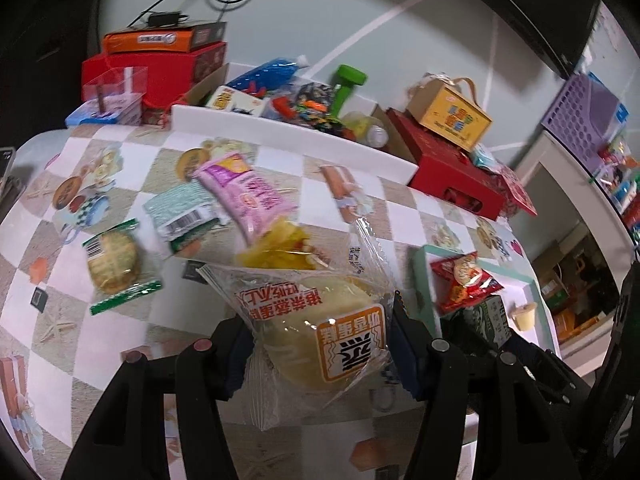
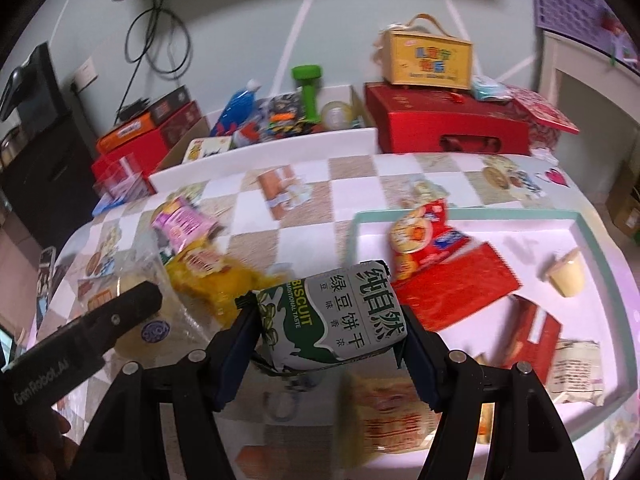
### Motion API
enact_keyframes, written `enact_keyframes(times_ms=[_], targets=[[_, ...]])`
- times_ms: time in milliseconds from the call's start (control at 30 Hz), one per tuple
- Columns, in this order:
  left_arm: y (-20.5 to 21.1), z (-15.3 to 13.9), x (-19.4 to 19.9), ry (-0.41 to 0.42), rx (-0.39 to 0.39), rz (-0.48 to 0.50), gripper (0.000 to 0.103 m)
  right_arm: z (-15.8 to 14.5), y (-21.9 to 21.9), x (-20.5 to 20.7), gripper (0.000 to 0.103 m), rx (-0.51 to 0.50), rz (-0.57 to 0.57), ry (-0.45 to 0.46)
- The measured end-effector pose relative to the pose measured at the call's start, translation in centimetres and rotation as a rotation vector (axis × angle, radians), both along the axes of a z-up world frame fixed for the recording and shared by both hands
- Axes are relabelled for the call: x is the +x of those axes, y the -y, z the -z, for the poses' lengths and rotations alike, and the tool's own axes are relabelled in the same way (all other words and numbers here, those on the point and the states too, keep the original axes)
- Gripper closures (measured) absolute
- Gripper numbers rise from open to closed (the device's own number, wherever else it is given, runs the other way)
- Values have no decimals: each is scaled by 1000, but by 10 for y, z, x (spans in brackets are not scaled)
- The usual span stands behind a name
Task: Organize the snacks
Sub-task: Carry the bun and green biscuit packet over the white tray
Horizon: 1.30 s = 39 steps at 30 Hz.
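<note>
left gripper (image 1: 320,344) clamped on cake packet (image 1: 316,320), lifted over table | right gripper (image 2: 330,320) clamped on biscuit pack (image 2: 332,320), long axis 8-to-2 o'clock | tray (image 2: 592,232) at 2 o'clock | judgement: carry level, release inside rim, clear of red packets

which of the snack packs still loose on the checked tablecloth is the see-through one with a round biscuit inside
The clear green-edged wrapper with a round pale biscuit, lying alone at the left. The pink packet and mint-green packet nearby are opaque.
</note>
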<state>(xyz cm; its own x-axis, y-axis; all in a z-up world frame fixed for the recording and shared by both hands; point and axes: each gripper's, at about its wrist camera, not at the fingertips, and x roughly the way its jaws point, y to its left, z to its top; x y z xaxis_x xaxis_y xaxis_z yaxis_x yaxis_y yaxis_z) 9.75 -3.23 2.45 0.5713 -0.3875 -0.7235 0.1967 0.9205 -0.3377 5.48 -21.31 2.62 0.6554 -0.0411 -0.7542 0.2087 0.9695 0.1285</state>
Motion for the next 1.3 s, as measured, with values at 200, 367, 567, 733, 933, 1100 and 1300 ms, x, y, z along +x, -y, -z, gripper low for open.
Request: enact_keyframes(times_ms=[200, 367, 567, 733, 933, 1100, 1300], targets=[[29, -6, -3, 15, 15, 62, 41, -2, 51, -14, 32, 6, 146, 5], [68, -10, -7, 29, 32, 160, 41, -6, 99, -33, 32, 20, 292, 21], [120, -11, -13, 35, 39, 284, 41, -9, 146, -60, 32, 8, 469, 31], [159, -4, -16, 20, 53, 364, 41, -3, 175, -76, 32, 16, 577, 8], [193, 3, -18, 6, 64, 434, 41, 14, 187, -75, 32, 45, 596, -7], [206, 15, -10, -34, 39, 458, 41, 20, 188, -69, 32, 42, 579, 4], [214, 22, -3, -54, 33, 453, 40, 22, 188, -63, 30, 50, 556, 2]])
